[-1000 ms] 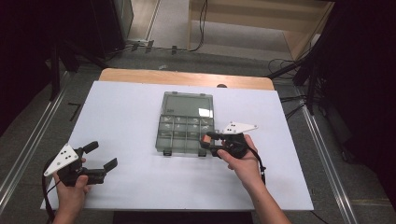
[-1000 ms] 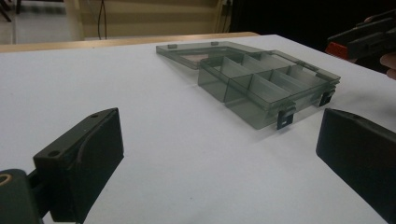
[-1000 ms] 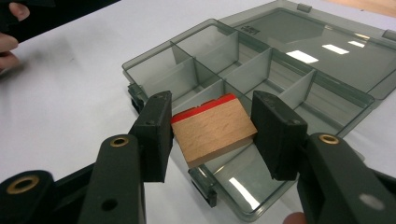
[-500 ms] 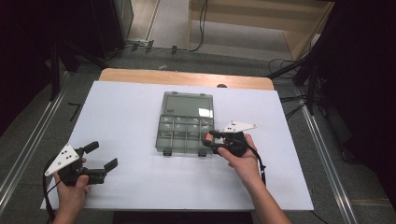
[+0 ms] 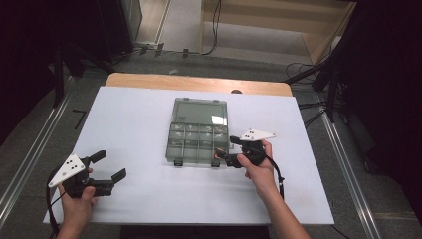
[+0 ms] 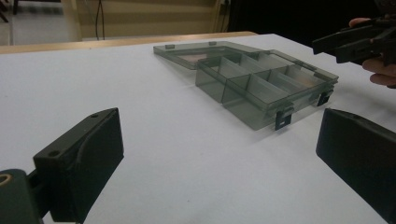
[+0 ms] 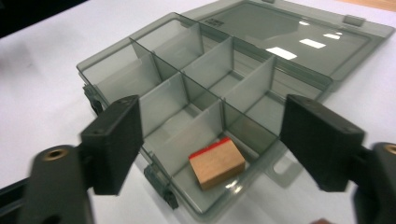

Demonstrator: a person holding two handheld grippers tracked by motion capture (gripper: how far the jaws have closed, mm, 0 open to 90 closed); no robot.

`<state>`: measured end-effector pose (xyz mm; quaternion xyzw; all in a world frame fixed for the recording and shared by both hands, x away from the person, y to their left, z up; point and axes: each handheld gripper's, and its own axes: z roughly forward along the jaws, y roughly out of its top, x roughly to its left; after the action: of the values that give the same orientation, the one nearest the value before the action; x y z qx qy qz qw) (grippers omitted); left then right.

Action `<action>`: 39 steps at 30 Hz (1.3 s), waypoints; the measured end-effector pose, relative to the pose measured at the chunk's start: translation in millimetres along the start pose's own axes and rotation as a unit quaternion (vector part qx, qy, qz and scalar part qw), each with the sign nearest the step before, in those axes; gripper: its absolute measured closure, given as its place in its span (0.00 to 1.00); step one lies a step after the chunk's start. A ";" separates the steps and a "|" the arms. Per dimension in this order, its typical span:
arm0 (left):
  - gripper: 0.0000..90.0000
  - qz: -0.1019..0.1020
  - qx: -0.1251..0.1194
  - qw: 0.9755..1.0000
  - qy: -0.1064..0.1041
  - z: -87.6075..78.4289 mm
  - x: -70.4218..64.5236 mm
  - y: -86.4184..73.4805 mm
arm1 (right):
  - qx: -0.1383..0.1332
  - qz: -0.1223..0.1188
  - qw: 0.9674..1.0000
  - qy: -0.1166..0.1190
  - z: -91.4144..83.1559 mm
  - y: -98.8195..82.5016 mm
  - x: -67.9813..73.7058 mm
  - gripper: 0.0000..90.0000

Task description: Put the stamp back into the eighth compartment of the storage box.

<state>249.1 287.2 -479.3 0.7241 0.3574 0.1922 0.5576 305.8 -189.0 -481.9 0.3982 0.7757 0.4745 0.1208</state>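
A smoky transparent compartment box point(image 5: 196, 137) lies open mid-table, its lid point(image 5: 199, 110) flat behind it. A small wooden block with a red edge point(image 7: 216, 162) rests loose in a near corner compartment. My right gripper point(image 5: 225, 151) hovers at the box's near right corner. Its jaws have just been opening, and in the right gripper view point(image 7: 210, 116) they stand apart on either side of the block without touching it. My left gripper point(image 5: 109, 165) is open at the table's near left, well apart from the box point(image 6: 261, 86), nothing between its jaws point(image 6: 217, 135).
The white table top point(image 5: 149, 124) ends in a wooden strip point(image 5: 199, 82) at the far edge. Dark stands and cables are on the floor beyond. The other compartments point(image 7: 212, 60) look empty.
The right gripper's jaws stand wider apart than before. Both hands have stayed nearly where they were.
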 end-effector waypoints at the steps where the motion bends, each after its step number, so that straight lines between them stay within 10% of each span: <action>1: 0.00 0.000 -0.001 1.000 -0.001 0.9 -0.7 0.1 | -0.006 0.002 1.000 0.006 -1.6 -0.1 -0.1 0.14; 8: 0.00 0.001 -0.001 1.000 -0.010 5.7 -4.8 4.4 | -0.043 0.016 0.998 0.051 -12.5 0.2 -1.1 0.00; 39: 0.00 0.002 0.005 0.998 -0.065 57.7 -20.6 41.7 | -0.055 0.028 0.997 0.048 -36.4 -5.8 -11.0 0.00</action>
<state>286.9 228.3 -454.9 0.7388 0.3195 0.1441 0.5756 289.5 -221.6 -469.9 0.3893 0.7419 0.5381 0.0918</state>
